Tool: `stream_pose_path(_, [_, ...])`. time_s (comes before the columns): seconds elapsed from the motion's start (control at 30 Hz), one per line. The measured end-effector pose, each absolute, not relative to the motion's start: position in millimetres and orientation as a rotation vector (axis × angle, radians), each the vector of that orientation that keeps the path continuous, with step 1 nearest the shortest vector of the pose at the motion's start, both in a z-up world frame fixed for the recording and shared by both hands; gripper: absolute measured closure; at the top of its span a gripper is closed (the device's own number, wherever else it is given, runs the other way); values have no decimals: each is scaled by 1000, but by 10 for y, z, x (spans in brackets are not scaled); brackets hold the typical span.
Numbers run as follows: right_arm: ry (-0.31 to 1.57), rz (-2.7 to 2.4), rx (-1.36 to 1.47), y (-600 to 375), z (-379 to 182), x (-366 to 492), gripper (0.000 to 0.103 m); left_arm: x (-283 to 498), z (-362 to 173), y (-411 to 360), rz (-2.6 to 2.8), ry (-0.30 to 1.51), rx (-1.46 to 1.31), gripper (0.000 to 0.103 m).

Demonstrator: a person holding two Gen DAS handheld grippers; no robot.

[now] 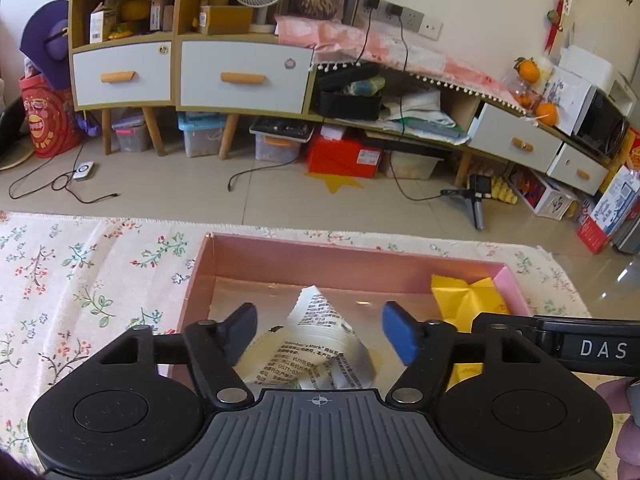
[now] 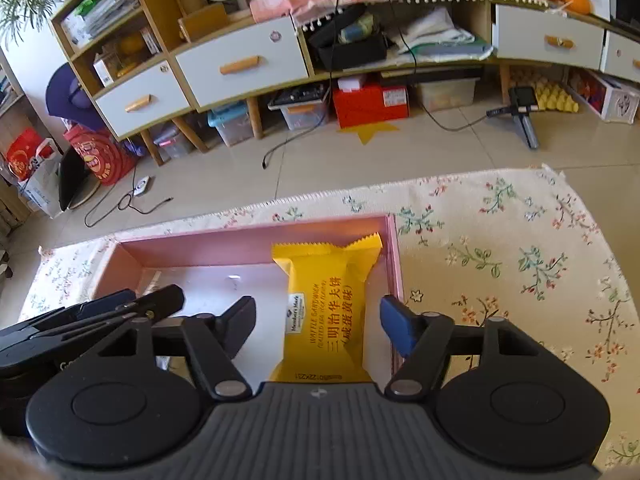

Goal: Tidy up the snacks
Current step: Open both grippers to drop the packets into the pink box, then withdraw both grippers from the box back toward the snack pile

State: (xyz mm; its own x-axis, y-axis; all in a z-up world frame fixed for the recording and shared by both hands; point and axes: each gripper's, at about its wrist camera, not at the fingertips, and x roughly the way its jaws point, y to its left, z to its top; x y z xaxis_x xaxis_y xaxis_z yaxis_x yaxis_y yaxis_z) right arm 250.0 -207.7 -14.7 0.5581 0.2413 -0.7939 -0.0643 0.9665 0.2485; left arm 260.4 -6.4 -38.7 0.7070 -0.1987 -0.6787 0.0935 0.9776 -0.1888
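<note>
A pink box [image 1: 352, 258] sits on a table with a floral cloth [image 1: 80, 280]. A white snack packet [image 1: 320, 336] with black print lies in the box between the fingers of my left gripper [image 1: 318, 330], which is open; its pads stand clear of the packet. In the right wrist view a yellow waffle snack packet [image 2: 326, 304] lies in the right end of the pink box [image 2: 256, 240]. My right gripper [image 2: 318, 326] is open around it, pads not touching. The same yellow packet [image 1: 466, 300] shows in the left wrist view.
The table's far edge drops to a tiled floor [image 1: 280, 196] with cables. Beyond stands a wooden cabinet [image 1: 240, 72] with white drawers, storage bins and a red box [image 1: 344, 156] beneath. The right gripper's body [image 1: 560, 344] lies close beside the left one.
</note>
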Motion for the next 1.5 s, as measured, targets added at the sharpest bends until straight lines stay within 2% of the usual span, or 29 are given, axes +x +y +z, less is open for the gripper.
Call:
stream_pose_path(0.2, [957, 177, 199, -2155, 9, 2344, 25, 2373, -214, -6, -204, 772, -134, 15])
stream_pose_path(0.4, [953, 178, 190, -2230, 137, 2142, 17, 2084, -60, 65, -210, 769, -132, 9])
stream_pose_path(0.87, [942, 218, 120, -2214, 305, 1518, 9, 1319, 54, 77, -250, 780, -28, 3])
stream_pose_path(1.5, [908, 269, 89, -2257, 221, 801, 2, 402, -100, 290, -267, 779, 50, 1])
